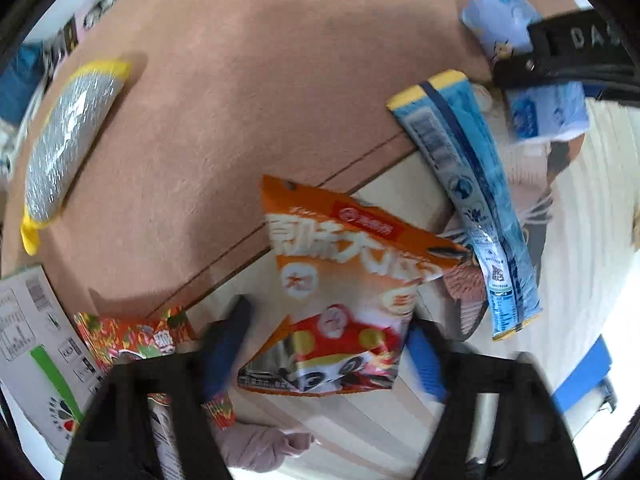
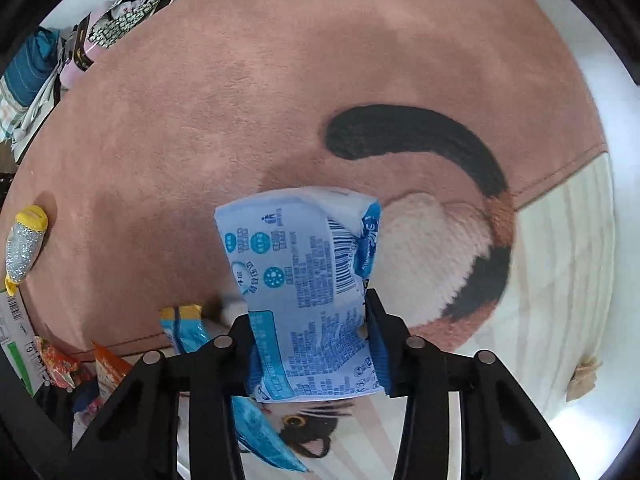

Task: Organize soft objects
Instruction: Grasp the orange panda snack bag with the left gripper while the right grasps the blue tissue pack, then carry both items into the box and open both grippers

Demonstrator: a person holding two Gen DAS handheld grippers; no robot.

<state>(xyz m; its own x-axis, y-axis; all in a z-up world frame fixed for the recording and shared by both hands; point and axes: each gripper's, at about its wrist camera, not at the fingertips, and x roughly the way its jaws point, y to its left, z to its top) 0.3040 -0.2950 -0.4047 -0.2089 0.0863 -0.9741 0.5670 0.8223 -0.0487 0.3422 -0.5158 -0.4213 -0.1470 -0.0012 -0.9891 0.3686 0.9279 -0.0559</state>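
My left gripper (image 1: 324,344) has its blue-padded fingers (image 1: 224,348) spread wide either side of an orange snack bag (image 1: 340,292) that hangs between them above the rug, touching neither. My right gripper (image 2: 312,344) is shut on a pale blue tissue pack (image 2: 304,280) and holds it above the pink rug (image 2: 240,120). That pack and the right gripper also show at the top right of the left wrist view (image 1: 520,52). A long blue snack packet (image 1: 472,196) lies on the rug just right of the orange bag; it also shows in the right wrist view (image 2: 188,328).
A silver-and-yellow bag (image 1: 68,140) lies at the rug's left side. A red-orange patterned packet (image 1: 132,336) and a white printed box (image 1: 36,344) sit at the lower left. A clothes pile (image 2: 80,40) lines the far left edge. The rug carries a cat picture (image 2: 440,240).
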